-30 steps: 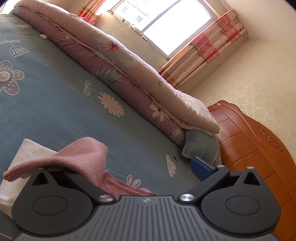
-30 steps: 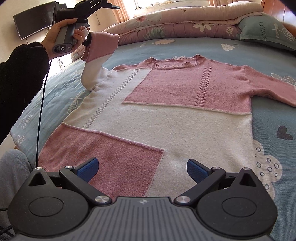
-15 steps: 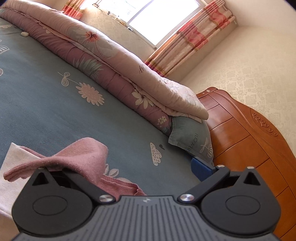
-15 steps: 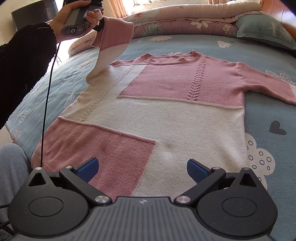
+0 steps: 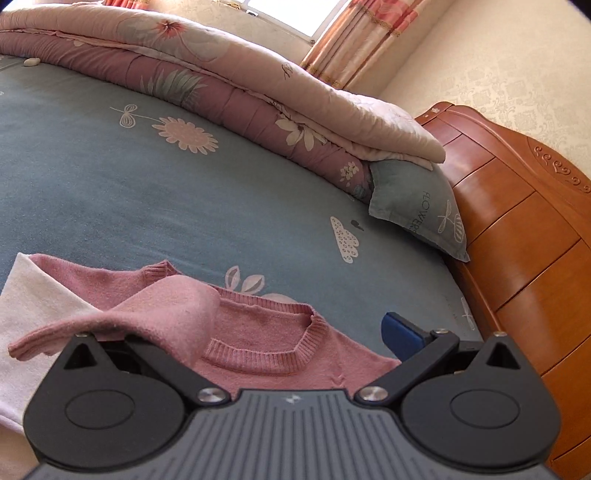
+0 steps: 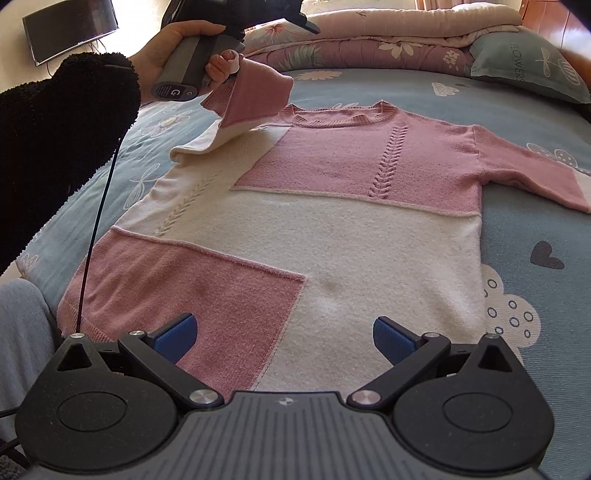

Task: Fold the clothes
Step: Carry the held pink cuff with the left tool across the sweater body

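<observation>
A pink and white knit sweater (image 6: 332, 229) lies flat, front up, on the blue bed sheet (image 6: 535, 295). Its left sleeve (image 6: 255, 96) is lifted and folded in over the shoulder, next to the neckline (image 5: 295, 354). The pink cuff (image 5: 166, 310) drapes over the left finger of my left gripper (image 5: 291, 332), whose jaws stand wide apart; only the right blue pad (image 5: 402, 336) shows. A hand (image 6: 177, 48) holds that gripper (image 6: 295, 18). My right gripper (image 6: 284, 336) hovers open over the hem. The other sleeve (image 6: 528, 173) lies stretched out to the right.
A folded floral quilt (image 5: 258, 85) and a blue pillow (image 5: 417, 206) lie along the far side of the bed. A wooden headboard (image 5: 517, 240) stands at the right. A black cable (image 6: 99, 206) hangs from the left gripper. A grey-clad leg (image 6: 22, 332) is at the near left.
The left gripper has carried the sleeve rightward and lower, from beside the bed edge to over the sweater's shoulder and neckline. The right gripper has stayed open over the hem.
</observation>
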Demonstrator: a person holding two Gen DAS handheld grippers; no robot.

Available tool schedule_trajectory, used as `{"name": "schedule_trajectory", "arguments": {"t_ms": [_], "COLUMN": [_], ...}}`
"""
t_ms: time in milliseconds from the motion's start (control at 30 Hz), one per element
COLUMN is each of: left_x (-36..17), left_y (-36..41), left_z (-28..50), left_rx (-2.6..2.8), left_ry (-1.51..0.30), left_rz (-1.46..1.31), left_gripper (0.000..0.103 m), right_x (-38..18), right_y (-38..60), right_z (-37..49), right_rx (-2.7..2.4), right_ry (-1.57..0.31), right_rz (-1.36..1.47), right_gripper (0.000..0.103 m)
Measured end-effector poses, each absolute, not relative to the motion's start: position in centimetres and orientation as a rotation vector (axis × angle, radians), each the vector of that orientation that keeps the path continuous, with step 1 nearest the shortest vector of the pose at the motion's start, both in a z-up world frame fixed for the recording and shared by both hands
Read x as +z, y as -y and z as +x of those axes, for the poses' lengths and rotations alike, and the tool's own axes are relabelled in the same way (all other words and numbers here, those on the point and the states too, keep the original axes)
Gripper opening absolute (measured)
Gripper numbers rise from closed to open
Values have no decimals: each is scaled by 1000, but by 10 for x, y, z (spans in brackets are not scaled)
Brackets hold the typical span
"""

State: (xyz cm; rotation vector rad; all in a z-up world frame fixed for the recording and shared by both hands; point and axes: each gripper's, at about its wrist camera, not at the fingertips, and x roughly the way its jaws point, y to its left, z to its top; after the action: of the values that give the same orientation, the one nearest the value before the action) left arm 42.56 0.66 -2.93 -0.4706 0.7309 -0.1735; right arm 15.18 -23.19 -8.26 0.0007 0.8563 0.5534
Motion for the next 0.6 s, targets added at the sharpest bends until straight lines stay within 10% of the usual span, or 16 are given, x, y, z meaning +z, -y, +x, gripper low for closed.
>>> {"name": "schedule_trajectory", "arguments": {"t_ms": [333, 600], "left_x": [-84, -87], "left_y": [27, -12], "left_z": [421, 404], "left_rx": [-246, -250], "left_ry": [-1021, -961], "left_rz": [-179, -474], "left_gripper": [102, 102], "right_x": [-83, -81], "right_y": [227, 227], "right_z": [150, 148], "right_rx": [550, 558], "right_ry": [-860, -849], "right_rz": [-30, -38], "right_gripper": [103, 103]}}
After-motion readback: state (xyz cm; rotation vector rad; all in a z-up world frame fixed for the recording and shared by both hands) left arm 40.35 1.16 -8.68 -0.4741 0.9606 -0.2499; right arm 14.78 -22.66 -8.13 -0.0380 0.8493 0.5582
